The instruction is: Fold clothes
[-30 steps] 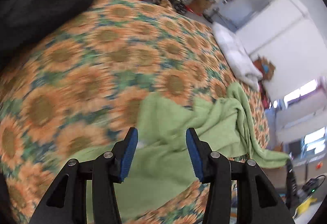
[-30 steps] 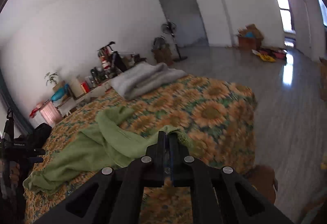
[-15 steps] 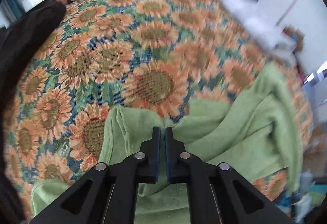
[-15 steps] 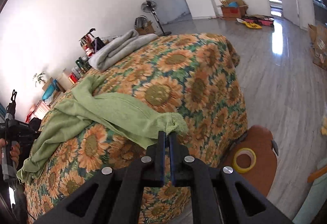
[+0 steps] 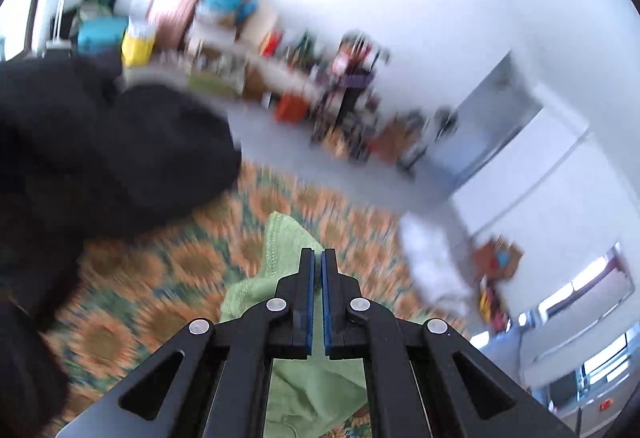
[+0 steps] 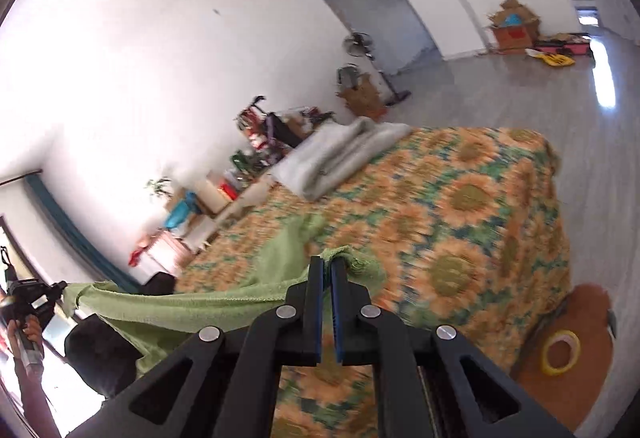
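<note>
above the sunflower bed (image 6: pixel 472 198), your left gripper (image 5: pixel 314 258) and right gripper (image 6: pixel 327 265) each hold jaws clenched on the lifted green garment (image 6: pixel 224 306), stretched between them; no fold made yet.

Soft green fuzzy cloth garment (image 6: pixel 208 308), lifted up above the sunflower bedspread (image 6: pixel 472 206). Stretched out long between two pinched corners, sagging a little in the middle. One stitched edge (image 5: pixel 276 242) pointing up, the rest hanging down in loose, wrinkly folds.
</note>
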`<state>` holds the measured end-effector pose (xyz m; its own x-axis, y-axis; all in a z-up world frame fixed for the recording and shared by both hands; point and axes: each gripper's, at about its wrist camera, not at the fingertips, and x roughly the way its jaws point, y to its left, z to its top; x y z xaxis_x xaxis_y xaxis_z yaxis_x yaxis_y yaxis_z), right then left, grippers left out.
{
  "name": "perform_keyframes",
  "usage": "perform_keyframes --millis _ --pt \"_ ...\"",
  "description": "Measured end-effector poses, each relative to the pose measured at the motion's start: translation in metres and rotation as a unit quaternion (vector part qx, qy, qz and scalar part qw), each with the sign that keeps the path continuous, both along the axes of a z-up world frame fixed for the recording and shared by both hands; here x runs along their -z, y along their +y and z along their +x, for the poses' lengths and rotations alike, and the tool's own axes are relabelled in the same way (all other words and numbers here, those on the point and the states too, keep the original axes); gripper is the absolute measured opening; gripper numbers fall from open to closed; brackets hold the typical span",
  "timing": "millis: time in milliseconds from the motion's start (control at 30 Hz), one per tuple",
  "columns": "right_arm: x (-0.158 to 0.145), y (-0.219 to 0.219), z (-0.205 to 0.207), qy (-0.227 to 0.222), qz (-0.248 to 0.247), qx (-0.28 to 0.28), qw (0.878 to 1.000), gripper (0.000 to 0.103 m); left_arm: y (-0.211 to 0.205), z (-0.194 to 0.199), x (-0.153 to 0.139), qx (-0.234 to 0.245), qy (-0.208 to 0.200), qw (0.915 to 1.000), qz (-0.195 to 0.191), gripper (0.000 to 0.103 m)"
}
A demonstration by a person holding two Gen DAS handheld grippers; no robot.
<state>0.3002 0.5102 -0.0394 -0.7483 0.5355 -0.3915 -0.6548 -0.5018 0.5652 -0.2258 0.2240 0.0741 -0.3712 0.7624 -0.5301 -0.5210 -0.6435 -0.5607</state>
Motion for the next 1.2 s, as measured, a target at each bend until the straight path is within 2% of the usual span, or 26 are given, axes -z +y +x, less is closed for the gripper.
perform_keyframes --millis 67,167,233,333,367,433,500,533,567,600,633,700,733,767,867,933,1000,1033,1067,1100,1133,1167,1200 --pt "-0.024 -0.007 -0.013 0.013 0.032 -0.009 0.999 0.005 -0.03 0.01 -0.031 -0.017 0.037 0.9989 0.025 0.0" --pt "-0.066 -0.023 -0.026 0.04 0.093 -0.025 0.995 0.005 -0.078 0.035 -0.079 -0.055 0.102 0.9919 0.052 0.0" --pt "-0.086 -0.038 -0.032 0.038 0.125 -0.036 0.991 0.005 -0.105 0.052 -0.103 -0.056 0.117 0.9893 0.066 0.0" --pt "-0.106 -0.06 -0.044 0.015 0.162 -0.046 0.986 0.005 -0.124 0.076 -0.115 -0.044 0.139 0.9887 0.037 0.0" --pt "-0.103 -0.066 -0.046 -0.001 0.164 -0.043 0.986 0.005 -0.128 0.083 -0.117 -0.037 0.144 0.9886 0.024 0.0" --pt "-0.089 -0.075 -0.046 -0.018 0.147 -0.042 0.988 0.005 -0.12 0.09 -0.097 -0.001 0.115 0.9934 -0.007 0.0" --pt "-0.067 -0.082 -0.041 -0.031 0.118 -0.037 0.992 0.005 -0.1 0.09 -0.062 0.037 0.057 0.9961 -0.056 0.004" --pt "-0.057 -0.083 -0.037 -0.041 0.107 -0.032 0.993 0.005 -0.085 0.088 -0.036 0.051 0.012 0.9952 -0.083 0.021" --pt "-0.046 -0.084 -0.033 -0.052 0.098 -0.028 0.993 0.005 -0.069 0.086 -0.01 0.064 -0.034 0.9913 -0.11 0.048" --pt "-0.035 -0.086 -0.029 -0.062 0.088 -0.023 0.994 0.005 -0.053 0.084 0.017 0.077 -0.08 0.9844 -0.136 0.055" --pt "-0.024 -0.086 -0.025 -0.072 0.079 -0.019 0.994 0.005 -0.039 0.085 0.04 0.084 -0.115 0.979 -0.146 0.056" --pt "-0.001 -0.086 -0.015 -0.09 0.061 -0.008 0.994 0.005 -0.011 0.092 0.082 0.084 -0.155 0.9693 -0.172 0.056" --pt "0.009 -0.083 -0.009 -0.096 0.052 -0.004 0.994 0.005 0.005 0.097 0.098 0.083 -0.156 0.9656 -0.191 0.052" --pt "0.018 -0.08 -0.005 -0.102 0.039 0.0 0.994 0.005 0.02 0.102 0.109 0.091 -0.165 0.962 -0.197 0.046" --pt "0.038 -0.072 0.018 -0.105 0.006 0.01 0.994 0.005 0.066 0.117 0.142 0.117 -0.194 0.9501 -0.215 0.042" --pt "0.046 -0.07 0.03 -0.102 -0.008 0.016 0.995 0.005 0.093 0.124 0.141 0.125 -0.178 0.9508 -0.22 0.042" --pt "0.053 -0.068 0.04 -0.087 -0.022 0.017 0.996 0.005 0.119 0.124 0.145 0.118 -0.153 0.9509 -0.242 0.042" --pt "0.056 -0.068 0.044 -0.076 -0.029 0.016 0.997 0.005 0.131 0.121 0.15 0.113 -0.142 0.9496 -0.256 0.042" --pt "0.058 -0.067 0.048 -0.068 -0.036 0.013 0.997 0.005 0.14 0.118 0.159 0.097 -0.137 0.9425 -0.289 0.041" --pt "0.059 -0.067 0.048 -0.068 -0.038 0.011 0.997 0.005 0.141 0.115 0.168 0.081 -0.145 0.9356 -0.312 0.035" --pt "0.059 -0.067 0.047 -0.072 -0.037 0.009 0.997 0.005 0.141 0.112 0.177 0.064 -0.152 0.928 -0.334 0.021" --pt "0.06 -0.067 0.046 -0.076 -0.036 0.007 0.996 0.005 0.137 0.11 0.185 0.057 -0.162 0.9259 -0.337 0.015" --pt "0.06 -0.067 0.044 -0.081 -0.035 0.006 0.996 0.005 0.134 0.108 0.185 0.05 -0.158 0.9314 -0.324 0.012"
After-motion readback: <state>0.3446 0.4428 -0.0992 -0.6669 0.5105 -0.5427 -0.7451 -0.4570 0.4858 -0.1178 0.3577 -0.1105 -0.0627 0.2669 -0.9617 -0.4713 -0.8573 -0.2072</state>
